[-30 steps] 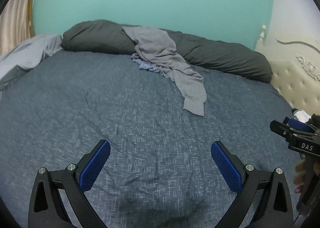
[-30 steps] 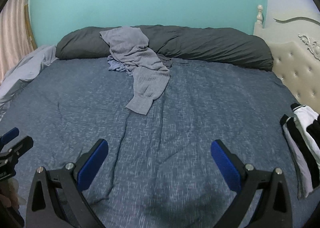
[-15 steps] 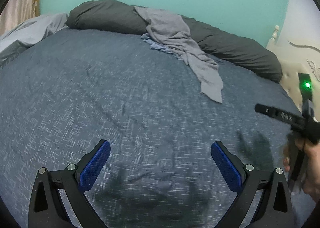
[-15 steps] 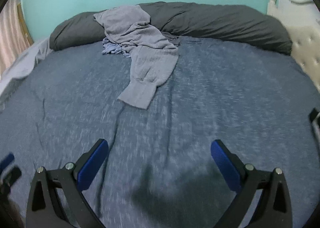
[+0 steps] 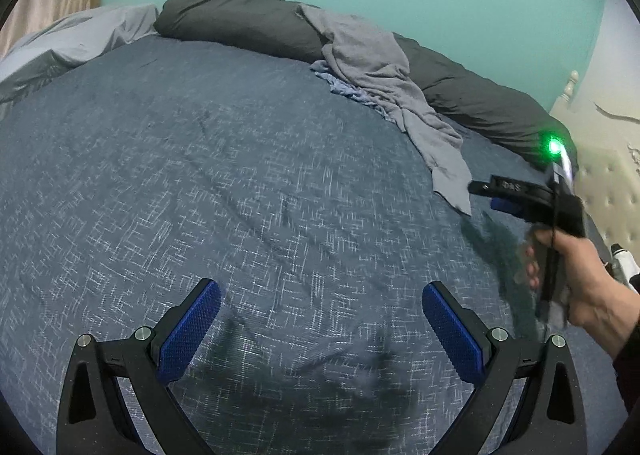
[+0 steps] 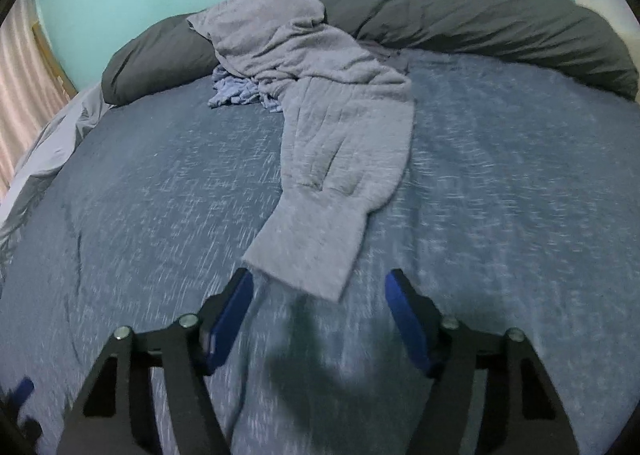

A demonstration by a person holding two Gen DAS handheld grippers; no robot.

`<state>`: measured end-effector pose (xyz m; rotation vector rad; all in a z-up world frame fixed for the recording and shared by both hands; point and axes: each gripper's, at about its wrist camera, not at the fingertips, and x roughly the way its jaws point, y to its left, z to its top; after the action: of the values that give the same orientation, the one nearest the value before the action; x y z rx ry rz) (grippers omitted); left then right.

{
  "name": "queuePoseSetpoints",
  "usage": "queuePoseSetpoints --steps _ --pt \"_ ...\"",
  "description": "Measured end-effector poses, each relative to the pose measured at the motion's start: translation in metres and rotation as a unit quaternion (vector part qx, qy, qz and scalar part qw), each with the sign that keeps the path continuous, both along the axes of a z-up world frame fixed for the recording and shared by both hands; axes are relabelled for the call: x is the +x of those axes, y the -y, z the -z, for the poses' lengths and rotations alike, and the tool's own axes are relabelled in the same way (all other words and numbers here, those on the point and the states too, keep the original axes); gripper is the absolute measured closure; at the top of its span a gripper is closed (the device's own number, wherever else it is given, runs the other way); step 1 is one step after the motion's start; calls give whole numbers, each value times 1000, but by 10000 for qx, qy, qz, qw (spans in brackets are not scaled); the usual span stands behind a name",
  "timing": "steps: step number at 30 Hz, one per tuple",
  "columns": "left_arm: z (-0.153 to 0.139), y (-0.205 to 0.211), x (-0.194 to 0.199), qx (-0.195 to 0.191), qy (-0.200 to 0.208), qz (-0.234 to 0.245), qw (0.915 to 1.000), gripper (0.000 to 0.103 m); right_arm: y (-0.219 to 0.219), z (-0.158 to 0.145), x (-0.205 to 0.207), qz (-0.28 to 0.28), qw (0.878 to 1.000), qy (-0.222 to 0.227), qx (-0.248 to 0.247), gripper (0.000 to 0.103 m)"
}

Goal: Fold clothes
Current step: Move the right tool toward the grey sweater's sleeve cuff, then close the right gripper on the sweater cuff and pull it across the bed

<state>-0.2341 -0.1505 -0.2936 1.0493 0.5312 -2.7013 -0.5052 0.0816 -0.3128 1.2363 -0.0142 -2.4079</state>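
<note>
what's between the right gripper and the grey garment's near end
Nothing but bare blue bedspread. In the right wrist view, the open right gripper sits just short of the grey garment.

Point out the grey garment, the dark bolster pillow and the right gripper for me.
grey garment [image 6: 320, 255], right wrist view, near end of the cloth.
dark bolster pillow [image 6: 480, 11], right wrist view, its upper side.
right gripper [image 6: 320, 295], right wrist view, between fingertips.

Left gripper [image 5: 321, 329] wide open, tilted down; right gripper [image 6: 319, 297] jaws just narrowing, nothing gripped, hand [image 5: 580, 279] on handle
</note>
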Motion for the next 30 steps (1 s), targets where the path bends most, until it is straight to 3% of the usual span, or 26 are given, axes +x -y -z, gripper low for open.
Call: queuePoseSetpoints --steps 5,8,10,13,24,29,30 --pt "5 6 1 1 49 -84 10000 1 10 17 -23 112 9997 226 -75 51" --pt "8 7 -1 -18 90 -96 9999 0 19 26 -27 38 9994 338 12 66" --pt "8 7 -1 -10 94 -100 9999 0 23 26 -26 -24 9996 269 91 85" --pt "8 6 -2 -1 90 -90 9999 0 27 25 -21 -138 9996 190 156 100" --pt "0 1 1 -36 -11 -52 10000 1 7 -22 35 -702 9972 -265 -46 103" --pt "-3 -6 5 -80 -53 14 10000 0 -18 -18 24 -287 9995 98 -50 101" --pt "-2 -6 5 -93 -48 15 9999 0 -21 -17 20 -160 9997 114 -119 93"
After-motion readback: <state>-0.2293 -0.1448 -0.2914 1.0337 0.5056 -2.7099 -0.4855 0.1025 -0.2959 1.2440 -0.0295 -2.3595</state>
